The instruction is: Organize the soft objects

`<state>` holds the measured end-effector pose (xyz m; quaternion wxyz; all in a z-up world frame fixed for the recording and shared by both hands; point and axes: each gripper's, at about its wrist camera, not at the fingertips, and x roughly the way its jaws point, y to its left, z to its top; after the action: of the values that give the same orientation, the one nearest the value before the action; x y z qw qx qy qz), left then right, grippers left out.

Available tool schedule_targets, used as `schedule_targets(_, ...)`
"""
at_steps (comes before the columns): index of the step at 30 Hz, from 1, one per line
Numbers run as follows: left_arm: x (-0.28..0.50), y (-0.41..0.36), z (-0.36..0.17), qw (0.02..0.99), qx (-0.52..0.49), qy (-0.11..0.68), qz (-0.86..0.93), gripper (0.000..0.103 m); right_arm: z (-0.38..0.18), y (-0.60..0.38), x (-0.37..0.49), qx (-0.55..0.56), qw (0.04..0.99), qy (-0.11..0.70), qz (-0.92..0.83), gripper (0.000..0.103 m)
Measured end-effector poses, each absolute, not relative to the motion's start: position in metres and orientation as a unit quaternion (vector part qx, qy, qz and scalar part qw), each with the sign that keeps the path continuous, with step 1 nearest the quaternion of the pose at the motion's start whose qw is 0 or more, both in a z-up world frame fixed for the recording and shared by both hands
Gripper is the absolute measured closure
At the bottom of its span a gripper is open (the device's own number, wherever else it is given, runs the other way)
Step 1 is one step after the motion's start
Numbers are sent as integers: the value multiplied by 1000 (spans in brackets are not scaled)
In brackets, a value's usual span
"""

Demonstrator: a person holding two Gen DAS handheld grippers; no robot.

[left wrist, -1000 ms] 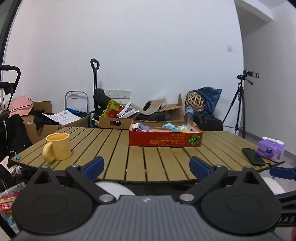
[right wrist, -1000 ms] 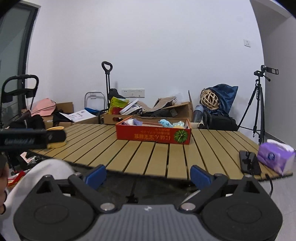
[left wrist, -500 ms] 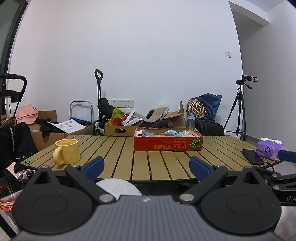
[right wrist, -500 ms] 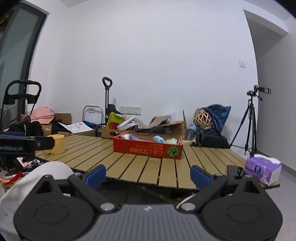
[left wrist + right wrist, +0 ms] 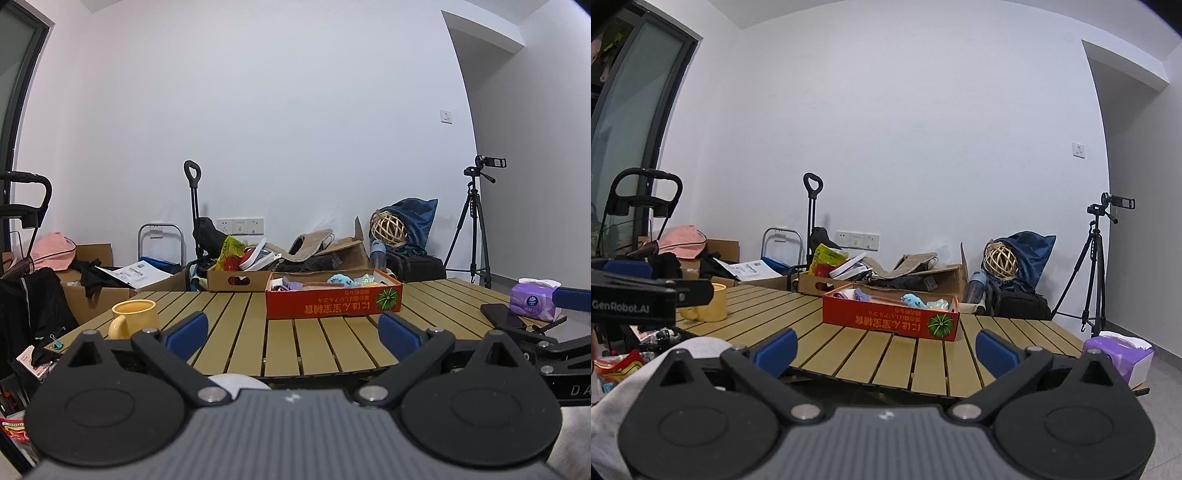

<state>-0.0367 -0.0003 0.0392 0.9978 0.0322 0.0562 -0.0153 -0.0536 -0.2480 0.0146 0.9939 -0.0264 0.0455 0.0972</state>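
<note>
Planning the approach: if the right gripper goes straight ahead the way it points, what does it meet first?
Probably the red box of soft toys on the slatted table; the open right gripper looks level with the tabletop, so height is uncertain.

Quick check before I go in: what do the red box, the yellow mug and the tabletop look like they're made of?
Red box: apparently printed cardboard, matte, with thin walls and folded corners. Yellow mug: probably glazed ceramic, thick-walled with a soft sheen, though enamel or plastic is possible. Table: tan slats with gaps between them, looking like wood or wood-look composite; no grain is visible.
</note>
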Motion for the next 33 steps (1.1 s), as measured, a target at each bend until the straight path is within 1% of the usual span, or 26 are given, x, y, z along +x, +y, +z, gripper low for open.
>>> schedule_targets(33,-36,1,38,998,33,57,-18,2,13,-249,-54,-17,994,46,96,0)
